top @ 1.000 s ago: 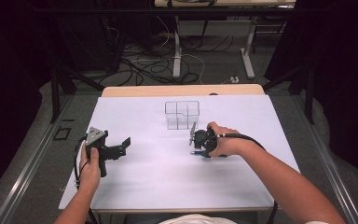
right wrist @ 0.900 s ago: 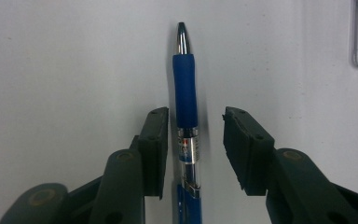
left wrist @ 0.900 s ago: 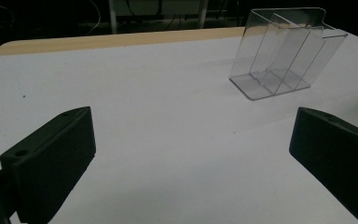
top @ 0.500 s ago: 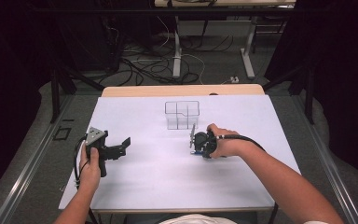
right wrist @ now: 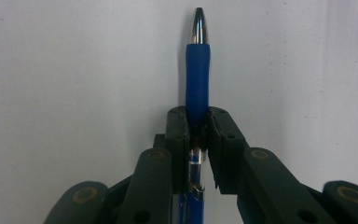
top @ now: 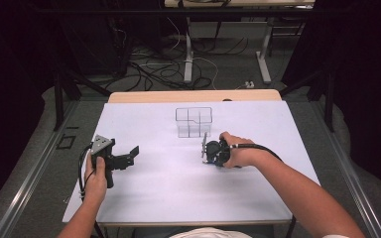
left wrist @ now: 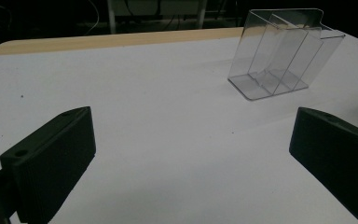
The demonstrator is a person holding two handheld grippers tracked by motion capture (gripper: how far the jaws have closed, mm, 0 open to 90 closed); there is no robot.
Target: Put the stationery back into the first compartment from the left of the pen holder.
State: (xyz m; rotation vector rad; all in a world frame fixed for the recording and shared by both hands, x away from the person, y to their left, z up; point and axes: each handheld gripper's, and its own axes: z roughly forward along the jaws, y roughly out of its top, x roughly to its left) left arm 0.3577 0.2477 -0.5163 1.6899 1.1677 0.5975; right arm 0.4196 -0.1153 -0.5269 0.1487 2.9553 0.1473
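At centre right of the high view, the right gripper, its jaws just closing, pinches a blue pen over the white table. A clear divided box stands just above it, nothing between them. At lower left, the left gripper rests spread wide and empty.

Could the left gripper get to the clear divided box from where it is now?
Probably yes. The left gripper stands open with nothing between its jaws, and only bare white table lies between it and the clear divided box. The right gripper, shut on the blue pen, sits off to the side.
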